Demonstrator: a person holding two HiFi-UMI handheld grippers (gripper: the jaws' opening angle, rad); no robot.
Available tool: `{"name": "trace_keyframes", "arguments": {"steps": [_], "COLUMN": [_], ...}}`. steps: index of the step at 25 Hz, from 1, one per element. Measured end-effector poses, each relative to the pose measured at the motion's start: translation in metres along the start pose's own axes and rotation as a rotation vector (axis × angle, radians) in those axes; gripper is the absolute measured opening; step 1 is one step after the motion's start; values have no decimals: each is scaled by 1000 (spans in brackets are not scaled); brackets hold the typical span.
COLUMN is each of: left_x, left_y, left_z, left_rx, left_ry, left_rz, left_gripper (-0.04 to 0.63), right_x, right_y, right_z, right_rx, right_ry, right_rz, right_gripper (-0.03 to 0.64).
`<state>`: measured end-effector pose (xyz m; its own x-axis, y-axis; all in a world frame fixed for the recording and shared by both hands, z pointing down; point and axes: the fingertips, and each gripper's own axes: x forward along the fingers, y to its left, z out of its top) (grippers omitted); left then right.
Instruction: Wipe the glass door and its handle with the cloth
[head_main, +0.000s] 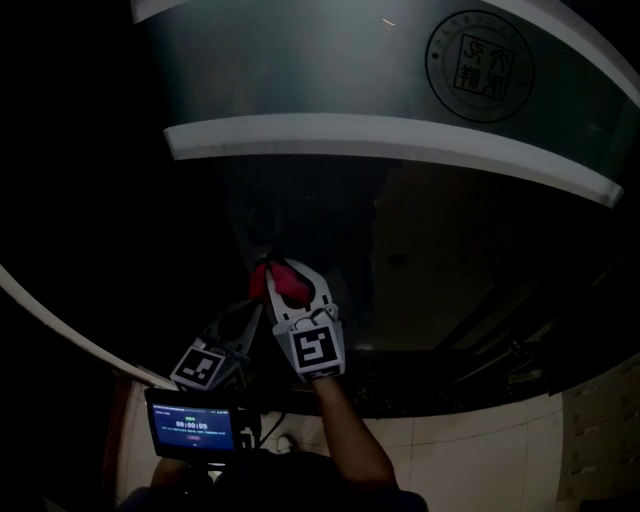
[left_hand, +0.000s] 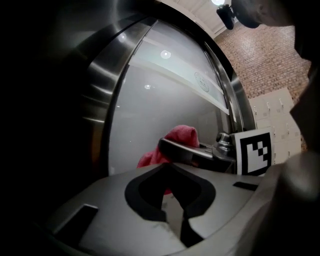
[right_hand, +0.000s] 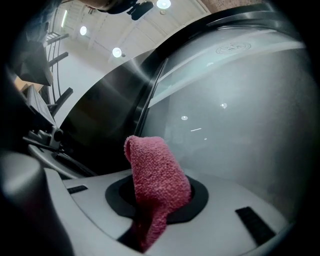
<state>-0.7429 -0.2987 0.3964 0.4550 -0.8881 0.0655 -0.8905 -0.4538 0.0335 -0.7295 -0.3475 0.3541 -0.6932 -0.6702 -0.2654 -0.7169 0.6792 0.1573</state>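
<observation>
step in hand: likely wiping the lower glass door (right_hand: 240, 125) beside the handle (left_hand: 186, 150).
right tool (right_hand: 159, 202): clamped on the red cloth (right_hand: 156, 172), with a folded tuft sticking out ahead of the jaws.
left tool (left_hand: 175, 200): jaws nearly together, nothing between them, just short of the handle.
doing it well: press the tuft flat to the pane, sweep in overlapping passes, then wrap it round the lever.
cloth to door: at the glass, just beside the handle; contact unclear.

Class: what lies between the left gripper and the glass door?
The dark door handle and, behind it, the red cloth, seen in the left gripper view.
</observation>
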Motion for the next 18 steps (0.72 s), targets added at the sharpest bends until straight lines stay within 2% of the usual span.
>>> {"name": "trace_keyframes", "arguments": {"steps": [5,10,18], "left_x": [39,75,114], "left_y": [-48,-106,-169], "left_z": [7,10,14], "left_rx": [-8,-6,-13], "left_ry": [-17,-19,-39], "left_rz": [-75,-155,-193], "left_gripper": [11,11,12], "right_x": [-58,-131,-236], "right_y": [-62,-142,-261], "right_z": [-14,-18,-13], "right_rx": [-48,-39,-57], "right_ry": [45,97,119], "right_rz": [-89,-237,-457], "right_gripper": [83,83,83]}}
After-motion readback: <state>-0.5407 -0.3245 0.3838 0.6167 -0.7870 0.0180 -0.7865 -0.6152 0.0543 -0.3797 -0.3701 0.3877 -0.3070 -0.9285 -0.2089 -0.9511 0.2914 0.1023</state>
